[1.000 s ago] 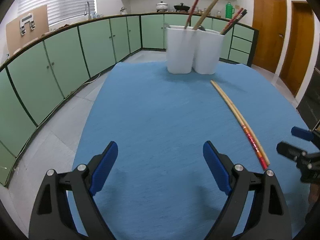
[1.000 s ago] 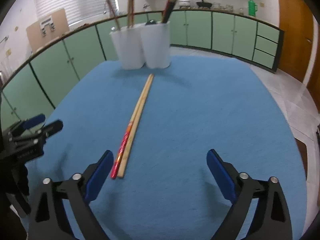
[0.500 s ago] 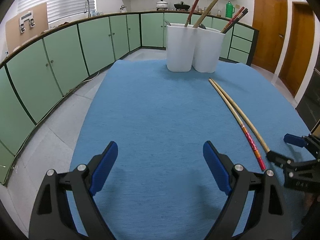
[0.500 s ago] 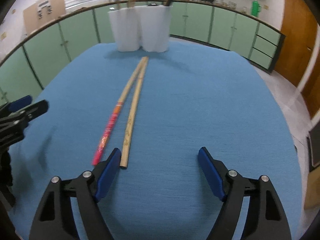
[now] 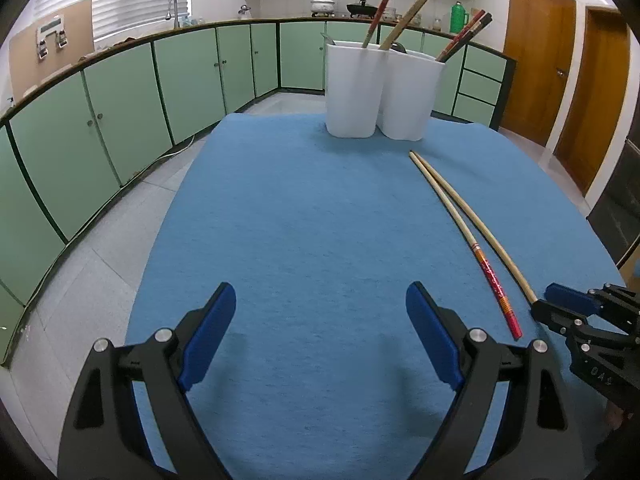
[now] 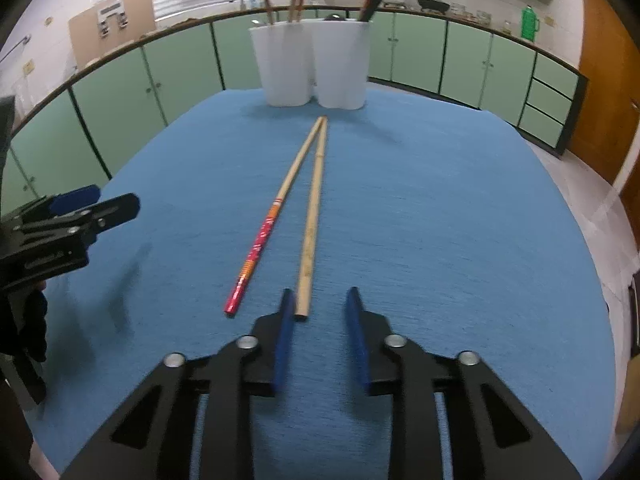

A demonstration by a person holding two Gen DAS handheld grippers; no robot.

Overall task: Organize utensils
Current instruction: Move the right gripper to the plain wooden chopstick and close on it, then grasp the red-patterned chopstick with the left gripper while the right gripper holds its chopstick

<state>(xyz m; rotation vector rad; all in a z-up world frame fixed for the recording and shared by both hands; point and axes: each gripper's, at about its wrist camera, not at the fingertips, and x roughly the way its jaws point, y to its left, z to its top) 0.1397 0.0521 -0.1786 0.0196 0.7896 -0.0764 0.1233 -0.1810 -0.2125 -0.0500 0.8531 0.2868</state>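
Right tongs (image 6: 318,306) narrowing around plain chopstick (image 6: 313,216) near end, not yet pinching; shaft running straight ahead toward white holders (image 6: 312,64); left tongs (image 5: 320,328) spread, farther off

Matt blue cloth (image 5: 320,220) — wooden chopsticks (image 6: 310,232)

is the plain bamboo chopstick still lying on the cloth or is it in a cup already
Lying flat on the blue cloth. The plain chopstick rests beside the red-ended one, short of the white cups.
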